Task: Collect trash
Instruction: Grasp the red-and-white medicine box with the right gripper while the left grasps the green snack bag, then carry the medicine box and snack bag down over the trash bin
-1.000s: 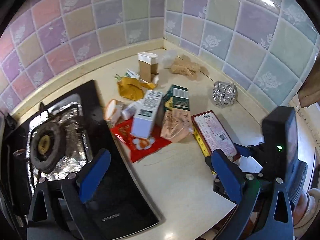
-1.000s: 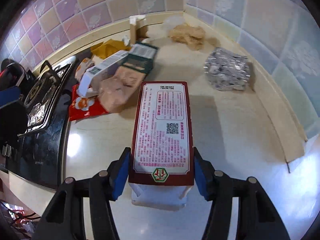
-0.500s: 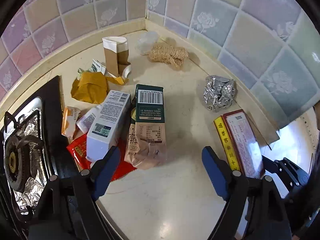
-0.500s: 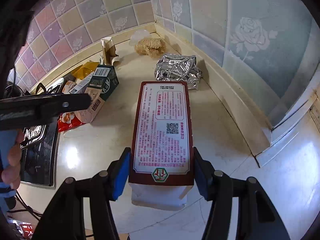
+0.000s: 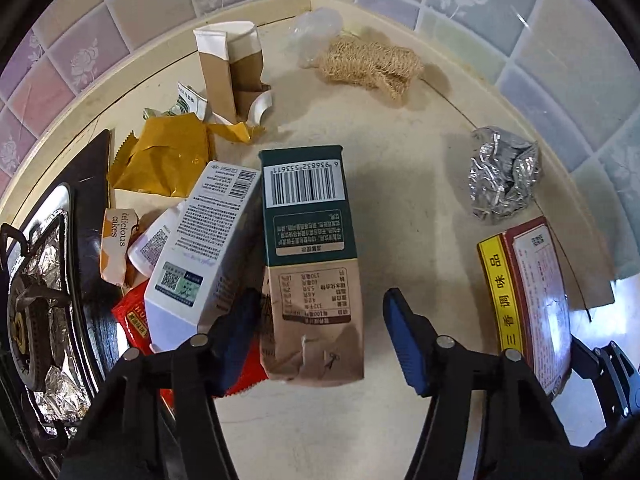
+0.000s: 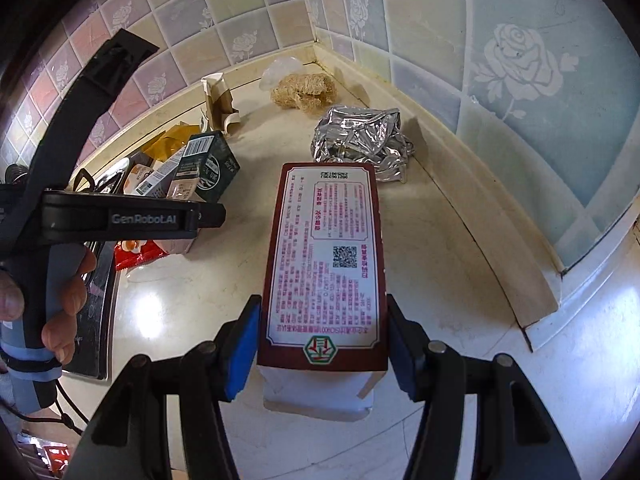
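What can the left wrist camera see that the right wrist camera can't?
Only the left wrist view shows the stove burner, the "delicious cakes" wrapper, and the left gripper, its jaws closing around the green-and-brown carton with a gap on one side.

Only the right wrist view shows the hand on the left gripper's handle, and the right gripper shut on the red box.

Both show the foil ball, the loofah, the torn paper cup, the yellow wrapper and that red box.
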The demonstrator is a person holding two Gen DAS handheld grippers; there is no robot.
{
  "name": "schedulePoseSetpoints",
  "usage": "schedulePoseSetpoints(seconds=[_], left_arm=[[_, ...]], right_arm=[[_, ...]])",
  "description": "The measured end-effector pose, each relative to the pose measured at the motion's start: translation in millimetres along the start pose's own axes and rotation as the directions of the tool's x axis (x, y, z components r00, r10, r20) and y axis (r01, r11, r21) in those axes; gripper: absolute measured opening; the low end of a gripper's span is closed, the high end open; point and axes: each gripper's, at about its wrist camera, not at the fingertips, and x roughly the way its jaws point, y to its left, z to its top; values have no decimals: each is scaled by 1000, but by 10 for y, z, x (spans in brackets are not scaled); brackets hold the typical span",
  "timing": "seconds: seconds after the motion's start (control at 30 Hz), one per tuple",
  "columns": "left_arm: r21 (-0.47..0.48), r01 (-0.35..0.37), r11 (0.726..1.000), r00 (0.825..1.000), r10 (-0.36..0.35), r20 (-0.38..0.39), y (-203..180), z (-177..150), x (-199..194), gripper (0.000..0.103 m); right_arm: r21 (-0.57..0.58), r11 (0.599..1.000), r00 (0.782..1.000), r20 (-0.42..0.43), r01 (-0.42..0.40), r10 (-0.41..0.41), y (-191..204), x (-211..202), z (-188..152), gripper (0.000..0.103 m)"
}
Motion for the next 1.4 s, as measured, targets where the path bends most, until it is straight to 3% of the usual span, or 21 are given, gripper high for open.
schedulePoseSetpoints(seconds=[0.07,0.1,0.47,0.93,1.4], left_arm=[[-9,-3,1000,1000,3,-16,1,30,57,41],[-15,-6,1000,1000,5,-25,8,37,82,38],[19,-12,1000,997,10,83,-122,-308,-329,37],[79,64,995,985,-75,157,-72,-1358,-1201,37],[108,162,981,965,-180,189,338,-2702,-1632,37]], right_arm=[[4,1000,1000,-2,-1,1,-7,8,1,58],[7,1000,1000,-3,-1,1,-9,11,-2,58],[11,1000,1000,10,13,-14,85,-111,-75,58],[54,997,997,48,64,-66,397,-717,-560,58],[40,994,993,53,101,-103,1153,-1362,-1534,58]])
